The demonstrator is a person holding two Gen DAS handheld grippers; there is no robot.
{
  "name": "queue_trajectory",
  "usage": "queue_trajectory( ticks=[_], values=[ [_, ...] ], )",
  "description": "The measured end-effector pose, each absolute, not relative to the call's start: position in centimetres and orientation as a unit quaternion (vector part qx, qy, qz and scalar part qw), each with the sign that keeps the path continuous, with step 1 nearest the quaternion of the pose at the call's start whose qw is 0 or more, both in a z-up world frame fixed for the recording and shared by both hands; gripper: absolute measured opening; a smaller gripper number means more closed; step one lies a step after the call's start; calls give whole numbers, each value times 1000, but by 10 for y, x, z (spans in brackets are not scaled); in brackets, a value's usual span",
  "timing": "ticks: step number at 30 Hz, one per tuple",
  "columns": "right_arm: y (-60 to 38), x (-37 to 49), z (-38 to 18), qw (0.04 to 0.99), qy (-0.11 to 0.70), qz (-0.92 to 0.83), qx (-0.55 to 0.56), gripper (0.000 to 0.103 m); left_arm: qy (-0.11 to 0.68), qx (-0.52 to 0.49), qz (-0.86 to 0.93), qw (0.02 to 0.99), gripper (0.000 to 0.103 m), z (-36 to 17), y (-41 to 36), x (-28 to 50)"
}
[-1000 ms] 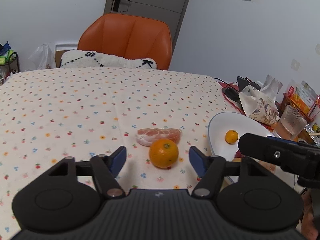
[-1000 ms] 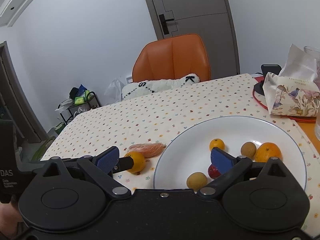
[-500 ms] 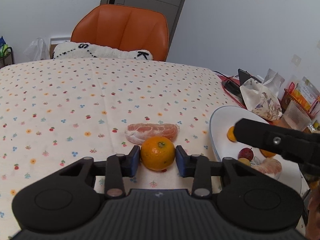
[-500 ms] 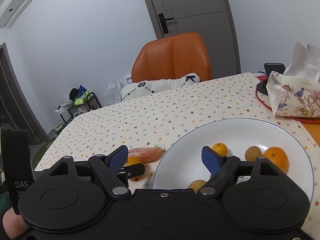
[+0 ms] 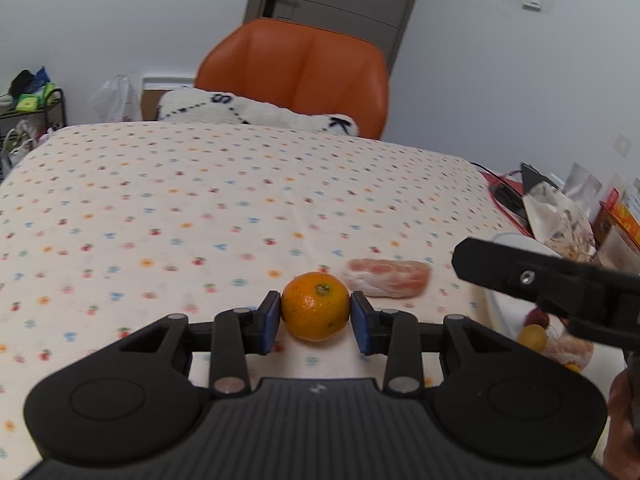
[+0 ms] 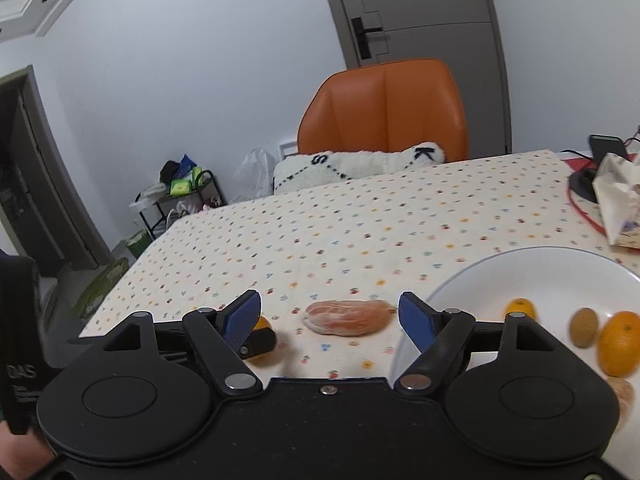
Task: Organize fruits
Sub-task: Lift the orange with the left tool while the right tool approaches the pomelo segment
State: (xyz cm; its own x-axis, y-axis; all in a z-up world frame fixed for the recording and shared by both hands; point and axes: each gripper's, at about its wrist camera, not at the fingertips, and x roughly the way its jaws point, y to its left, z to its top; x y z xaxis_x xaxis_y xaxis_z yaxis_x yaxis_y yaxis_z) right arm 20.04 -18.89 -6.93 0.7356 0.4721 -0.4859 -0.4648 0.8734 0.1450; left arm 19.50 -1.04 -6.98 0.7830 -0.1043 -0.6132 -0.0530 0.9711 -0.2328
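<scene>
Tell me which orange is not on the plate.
The orange clamped in the left hand-held gripper, over the tablecloth. The other oranges lie on the white plate.

Both cameras sit low over the table, each looking forward along its own gripper's fingers toward the orange chair and the door at the far side. The left view rides close behind the left gripper, with the orange right at its lens. The right view looks from further right, close to the plate. Both views share the peeled segment, the chair, the pillow and the tablecloth.
</scene>
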Motion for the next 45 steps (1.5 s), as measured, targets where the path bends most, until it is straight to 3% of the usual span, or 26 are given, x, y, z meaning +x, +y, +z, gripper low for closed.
queue_trajectory(
  ticks=[28,33,45],
  values=[
    [-121,245,-105,922,323,177,-118,79,313,-158,40,936,36,-69,62,173],
    [-119,245,-109,922,323,171,-131,69,314,-159,42,935,36,-70,64,172],
    [-128,219,-86,923,304,221,-89,67,307,-153,28,939,36,-61,55,169]
  ],
)
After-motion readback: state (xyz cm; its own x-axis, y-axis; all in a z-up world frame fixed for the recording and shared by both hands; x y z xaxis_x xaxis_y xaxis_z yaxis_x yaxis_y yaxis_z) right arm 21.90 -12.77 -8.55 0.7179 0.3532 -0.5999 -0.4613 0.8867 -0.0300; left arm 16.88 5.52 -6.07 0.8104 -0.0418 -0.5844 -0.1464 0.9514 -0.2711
